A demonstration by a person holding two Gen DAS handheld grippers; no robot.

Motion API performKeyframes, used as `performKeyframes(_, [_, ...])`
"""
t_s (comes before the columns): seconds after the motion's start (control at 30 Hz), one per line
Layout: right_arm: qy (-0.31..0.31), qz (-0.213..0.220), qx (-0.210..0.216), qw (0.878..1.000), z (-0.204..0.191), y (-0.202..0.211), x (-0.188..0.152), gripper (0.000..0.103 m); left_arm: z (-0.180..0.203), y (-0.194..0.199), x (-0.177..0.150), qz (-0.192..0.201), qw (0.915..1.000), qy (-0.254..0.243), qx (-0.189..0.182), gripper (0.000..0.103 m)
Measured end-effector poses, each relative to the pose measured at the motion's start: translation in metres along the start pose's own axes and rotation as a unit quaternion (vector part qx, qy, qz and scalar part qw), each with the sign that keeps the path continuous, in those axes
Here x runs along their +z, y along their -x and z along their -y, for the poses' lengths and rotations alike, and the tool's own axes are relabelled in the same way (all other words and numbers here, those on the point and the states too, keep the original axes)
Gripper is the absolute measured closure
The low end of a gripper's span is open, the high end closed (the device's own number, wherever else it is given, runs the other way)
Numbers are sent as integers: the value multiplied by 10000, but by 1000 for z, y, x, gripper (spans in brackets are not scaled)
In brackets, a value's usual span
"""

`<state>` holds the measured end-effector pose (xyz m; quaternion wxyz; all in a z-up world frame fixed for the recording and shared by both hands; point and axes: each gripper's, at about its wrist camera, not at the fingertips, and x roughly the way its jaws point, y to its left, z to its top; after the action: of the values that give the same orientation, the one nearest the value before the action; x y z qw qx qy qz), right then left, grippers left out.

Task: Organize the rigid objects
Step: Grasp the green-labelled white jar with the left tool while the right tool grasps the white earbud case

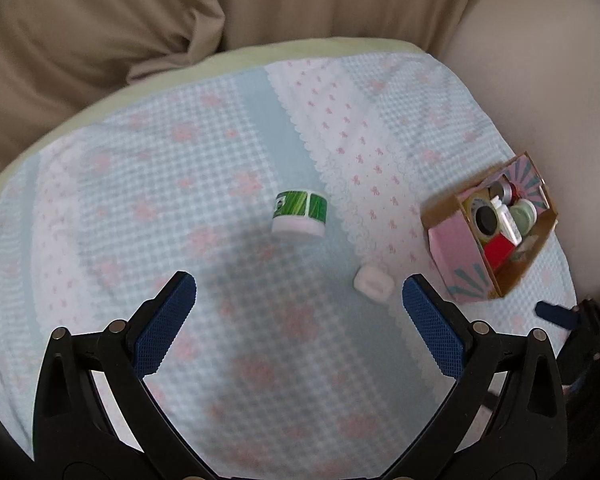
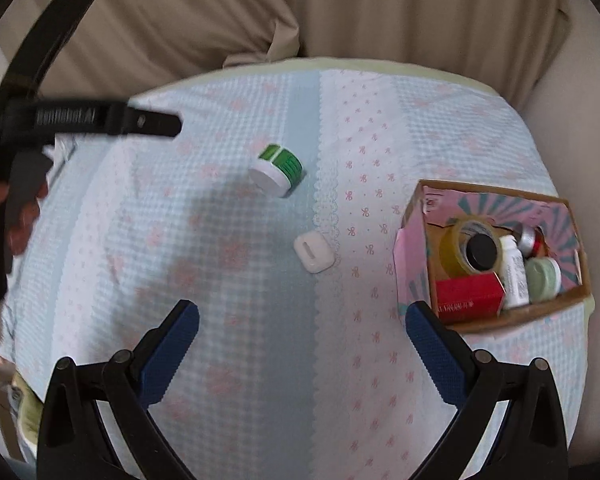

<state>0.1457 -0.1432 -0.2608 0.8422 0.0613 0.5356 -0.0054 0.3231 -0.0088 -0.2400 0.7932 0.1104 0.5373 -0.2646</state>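
A green-and-white jar point(image 1: 300, 213) lies on its side on the blue-and-pink cloth; it also shows in the right wrist view point(image 2: 277, 171). A small white case point(image 1: 373, 283) lies nearer the box, also in the right wrist view point(image 2: 313, 253). A pink cardboard box point(image 1: 458, 250) at the right holds a tape roll point(image 2: 458, 254), a red box point(image 2: 470, 296), a white bottle point(image 2: 514, 270) and small tins. My left gripper point(image 1: 299, 292) is open and empty, short of the jar. My right gripper point(image 2: 302, 322) is open and empty, short of the white case.
The cloth covers a rounded cushioned surface with a pale green edge point(image 1: 260, 50). Beige curtains point(image 1: 100, 20) hang behind. The left gripper's body point(image 2: 60, 120) shows at the left in the right wrist view; the right gripper's tip point(image 1: 556, 314) shows at the right in the left wrist view.
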Motion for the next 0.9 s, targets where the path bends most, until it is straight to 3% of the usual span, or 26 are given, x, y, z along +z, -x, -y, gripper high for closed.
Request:
performKeyframes(0.13, [229,-253,-8,9994,3,-46,9,1,-1,-50,20,-247,9997,-78,-43,0])
performKeyframes(0.2, [293,-396,71,9988,5,-72,13,6,-3,-75,28,-337,9994,-97,-48,0])
performKeyframes(0.47, [328,-769,248,9962,16,-159,26,7,-9,-170,46,-824,9965,-59,-136,1])
performKeyframes(0.7, [502,-1075,194,9927,18,-210,33,28,-9,-219,49,-1140,9933,-13,-210,9])
performKeyframes(0.8, [669,-1144,185,9910,12,-218,33,32,-9,-229,48,-1209,9923,19,-252,11])
performKeyframes(0.9, [944,-1218,101,9880,3,-225,31,44,-7,-238,48,-1290,9913,-20,-275,20])
